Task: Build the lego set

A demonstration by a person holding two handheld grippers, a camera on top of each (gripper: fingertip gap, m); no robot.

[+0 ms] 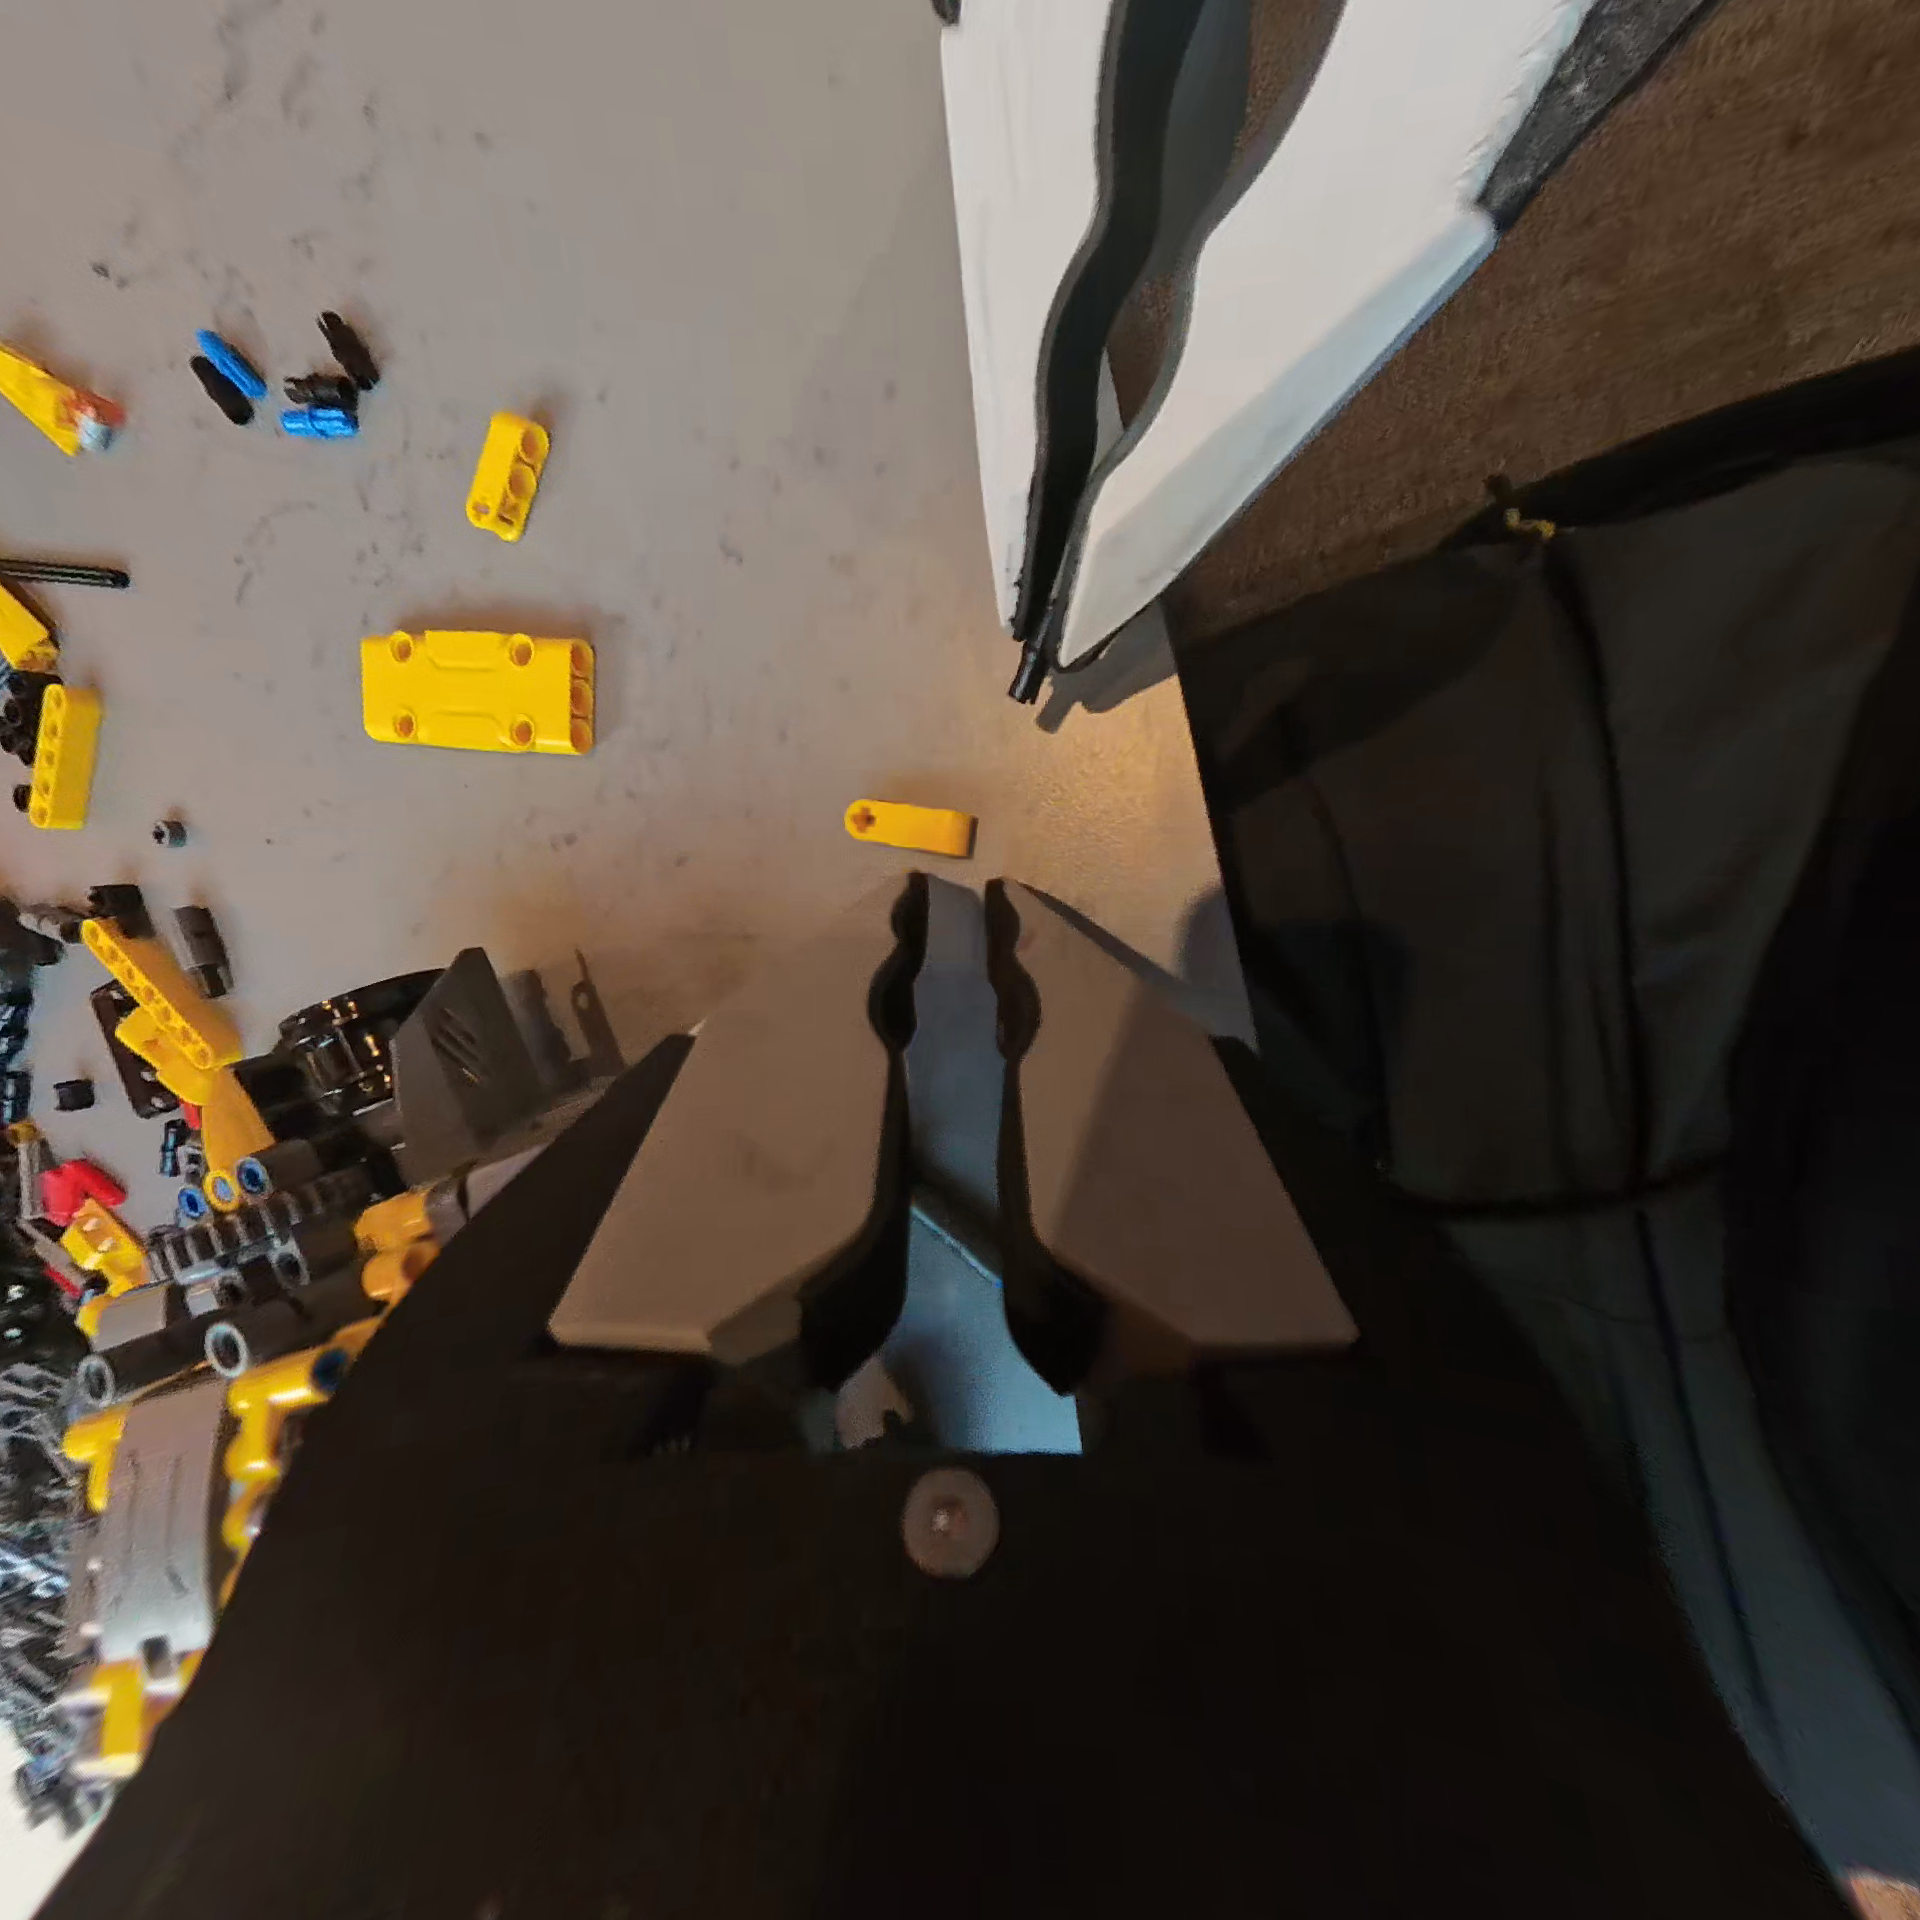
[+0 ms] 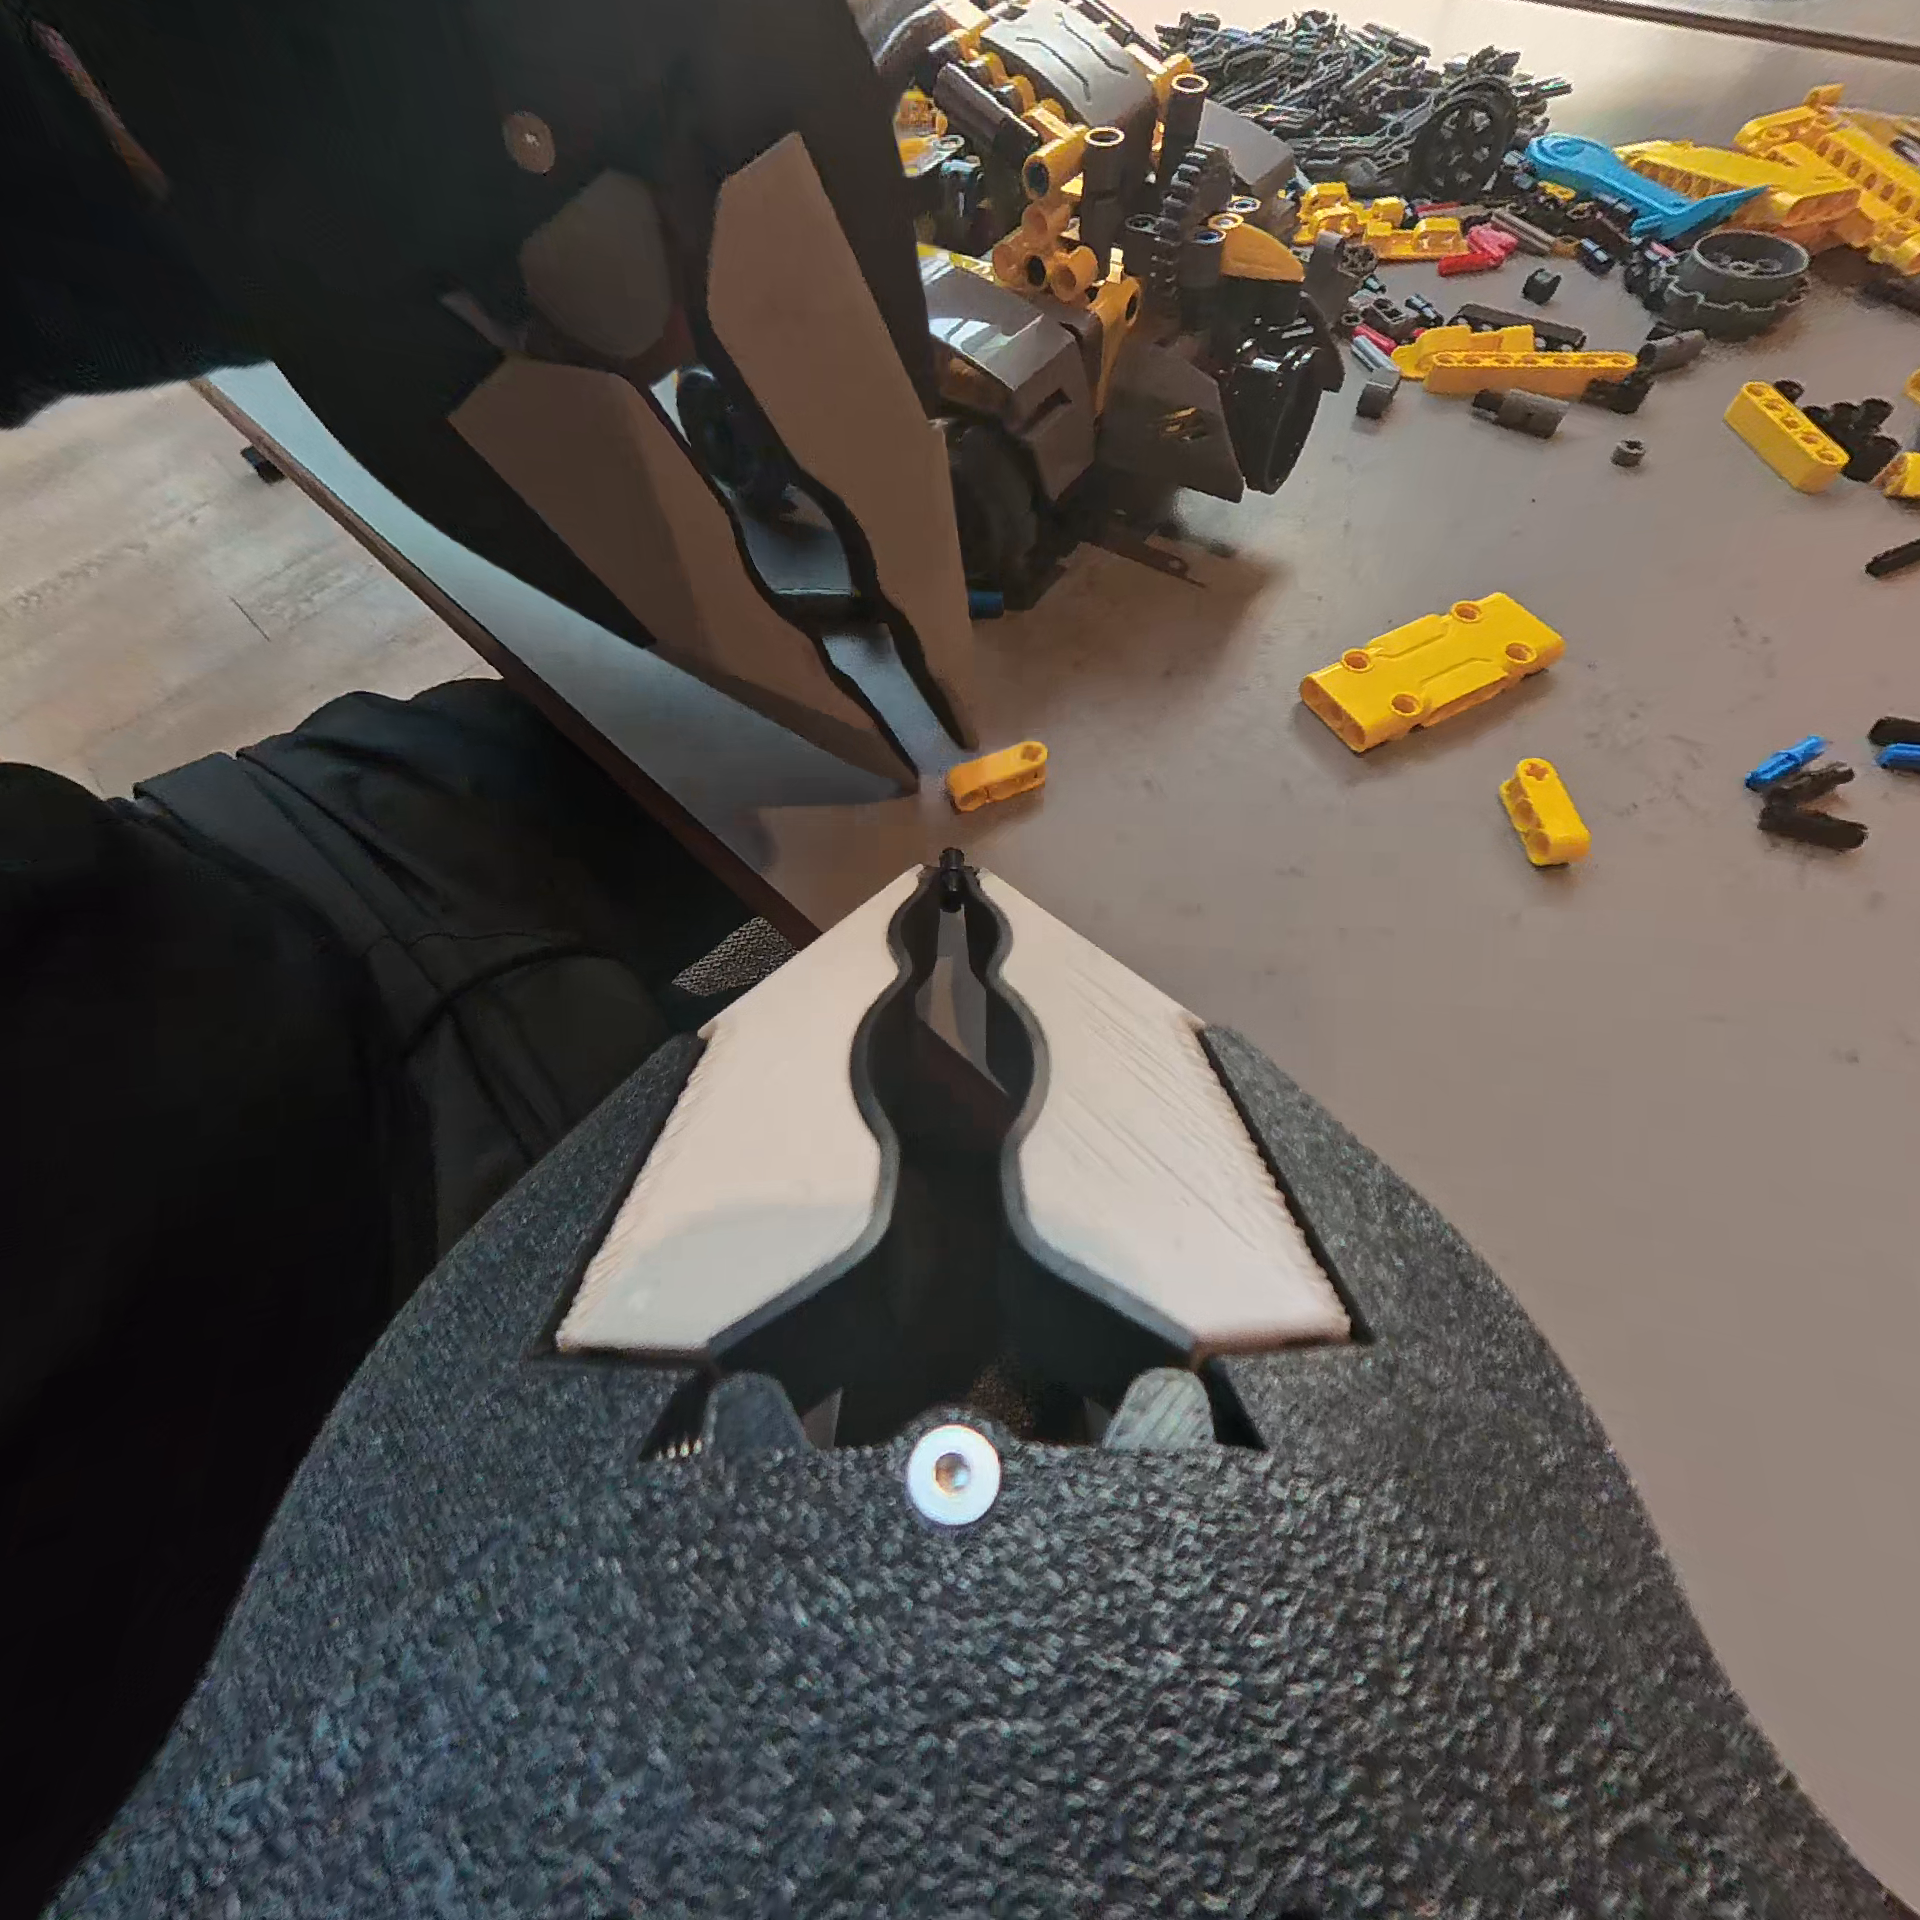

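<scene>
Right wrist view: right gripper [image 2: 951, 868] pinches a small black pin [image 2: 950, 864] by its tip just short of the yellow connector [image 2: 995, 774]; left gripper [image 1: 951, 883], slightly parted and empty, sits beside the connector; thin hold, pin could slip out.

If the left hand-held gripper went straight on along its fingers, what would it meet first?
Most likely the small yellow connector piece, lying on the table just ahead of the left hand-held gripper, whose tips are slightly apart with nothing between them.

On your grey bench [image 2: 1351, 1039] lie a yellow flat panel [image 2: 1432, 668], a half-built yellow and grey model [image 2: 1101, 312], and scattered blue pins [image 1: 312, 421].
</scene>
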